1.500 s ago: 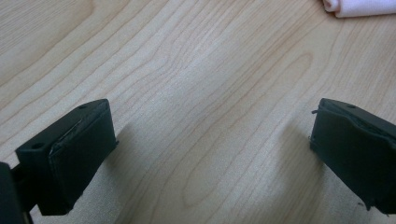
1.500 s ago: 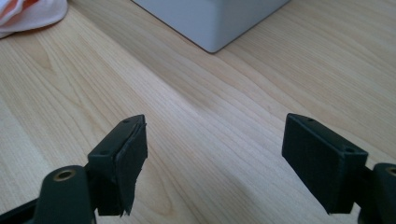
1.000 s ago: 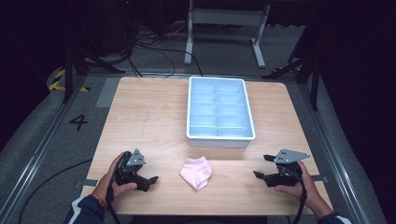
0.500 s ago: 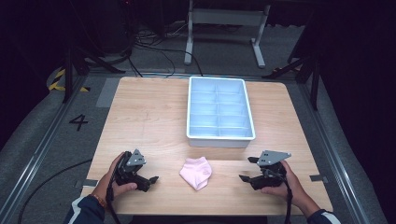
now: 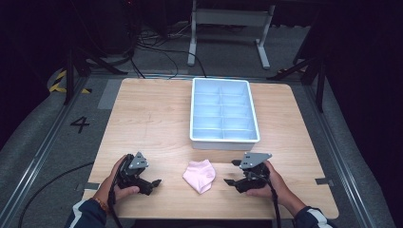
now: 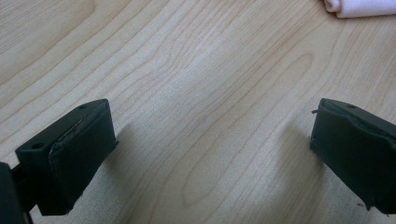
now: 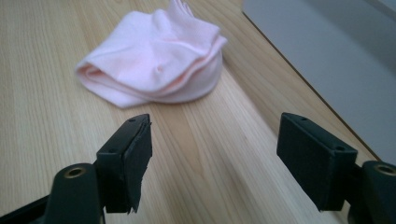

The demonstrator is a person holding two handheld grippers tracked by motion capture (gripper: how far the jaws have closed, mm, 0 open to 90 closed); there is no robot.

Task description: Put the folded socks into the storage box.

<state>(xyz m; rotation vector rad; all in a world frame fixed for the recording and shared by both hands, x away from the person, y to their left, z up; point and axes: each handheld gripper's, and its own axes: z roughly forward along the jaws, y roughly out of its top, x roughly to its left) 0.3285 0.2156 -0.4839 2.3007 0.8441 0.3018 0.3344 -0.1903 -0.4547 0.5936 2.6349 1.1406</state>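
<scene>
A folded pink sock point(image 5: 199, 175) lies on the wooden table point(image 5: 152, 123) near its front edge, between my two grippers. My left gripper point(image 5: 153, 185) rests to the sock's left, held by a hand, jaws open with bare wood between them point(image 6: 210, 154); a corner of the sock point(image 6: 359, 7) shows at the top right of the left gripper view. My right gripper point(image 5: 230, 173) stands just right of the sock and points at it. Its jaws point(image 7: 215, 154) are open and have just been closing a little, with nothing between them. The sock point(image 7: 154, 56) lies a short way ahead of them.
A white tray point(image 5: 224, 141) with several compartments stands behind the sock, at the table's middle right; its wall point(image 7: 327, 56) runs along the right of the right gripper view. Dark floor, cables and a metal stand surround the table.
My right gripper has moved left along the front of the table towards the sock. The left gripper and the sock have kept still.
</scene>
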